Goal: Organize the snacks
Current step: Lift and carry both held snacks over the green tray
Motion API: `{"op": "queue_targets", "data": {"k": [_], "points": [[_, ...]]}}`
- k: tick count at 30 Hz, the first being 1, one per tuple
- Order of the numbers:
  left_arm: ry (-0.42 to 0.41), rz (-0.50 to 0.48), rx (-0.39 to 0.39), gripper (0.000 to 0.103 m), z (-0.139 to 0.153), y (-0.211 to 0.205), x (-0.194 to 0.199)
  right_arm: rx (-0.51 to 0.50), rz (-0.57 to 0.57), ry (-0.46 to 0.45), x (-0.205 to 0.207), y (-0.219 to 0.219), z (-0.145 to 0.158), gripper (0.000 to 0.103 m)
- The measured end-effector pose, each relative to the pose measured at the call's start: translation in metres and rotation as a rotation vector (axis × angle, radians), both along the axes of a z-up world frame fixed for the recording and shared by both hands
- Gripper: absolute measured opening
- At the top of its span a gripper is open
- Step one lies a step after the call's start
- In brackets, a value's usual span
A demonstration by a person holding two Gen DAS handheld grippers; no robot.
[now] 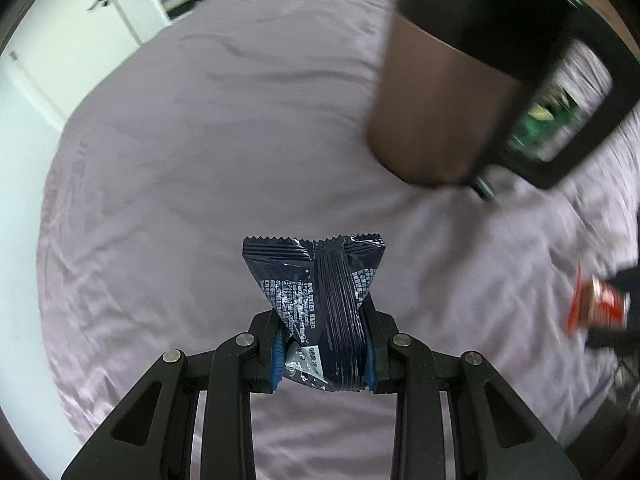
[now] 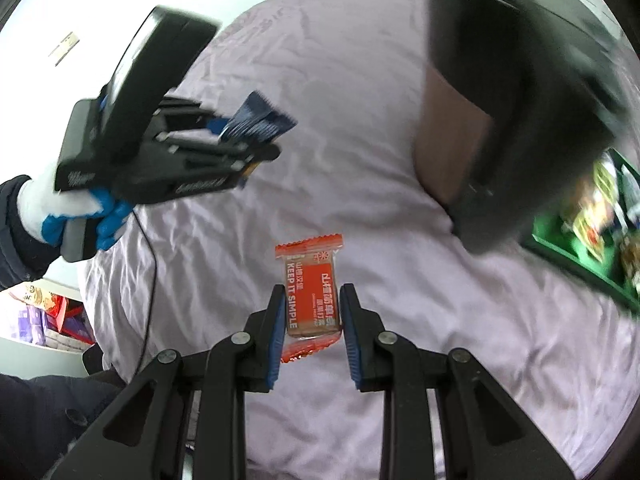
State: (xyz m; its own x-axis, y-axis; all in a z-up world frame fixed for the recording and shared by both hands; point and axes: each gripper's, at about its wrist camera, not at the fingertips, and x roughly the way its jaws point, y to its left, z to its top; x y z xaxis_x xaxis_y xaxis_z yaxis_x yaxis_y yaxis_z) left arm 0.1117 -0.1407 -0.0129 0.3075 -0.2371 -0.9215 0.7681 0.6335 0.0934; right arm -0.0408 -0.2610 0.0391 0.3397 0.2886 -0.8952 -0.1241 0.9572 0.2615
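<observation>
My left gripper is shut on a dark blue snack packet and holds it above the lilac bedsheet. The right wrist view shows that gripper from the side at upper left, with the blue packet sticking out of it. My right gripper is shut on an orange snack bar marked KEEP IT SIMPLE, held above the sheet. The orange bar also shows blurred at the right edge of the left wrist view.
A dark box with a brown inner wall stands at the upper right, also in the right wrist view. A green tray with several snacks lies at the right. A white wardrobe stands beyond the bed.
</observation>
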Motion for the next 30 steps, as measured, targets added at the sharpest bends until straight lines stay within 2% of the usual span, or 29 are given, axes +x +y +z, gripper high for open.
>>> {"op": "queue_targets", "data": {"k": [11, 17, 20, 25, 30], "points": [[0.074, -0.201, 0.007, 0.026, 0.006, -0.055, -0.091, -0.016, -0.206, 0.026, -0.051, -0.086, 0.001, 0.055], [0.109, -0.352, -0.040, 0.026, 0.017, -0.108, -0.138, -0.045, -0.331, 0.009, -0.075, -0.143, 0.003, 0.055], [0.127, -0.390, -0.075, 0.026, 0.026, -0.139, -0.153, -0.056, -0.380, -0.012, -0.082, -0.172, 0.005, 0.055], [0.145, -0.394, -0.157, 0.026, 0.041, -0.194, -0.163, -0.083, -0.430, -0.056, -0.080, -0.219, 0.008, 0.055], [0.123, -0.338, -0.240, 0.026, 0.055, -0.253, -0.155, -0.112, -0.467, -0.117, -0.063, -0.262, 0.013, 0.055]]}}
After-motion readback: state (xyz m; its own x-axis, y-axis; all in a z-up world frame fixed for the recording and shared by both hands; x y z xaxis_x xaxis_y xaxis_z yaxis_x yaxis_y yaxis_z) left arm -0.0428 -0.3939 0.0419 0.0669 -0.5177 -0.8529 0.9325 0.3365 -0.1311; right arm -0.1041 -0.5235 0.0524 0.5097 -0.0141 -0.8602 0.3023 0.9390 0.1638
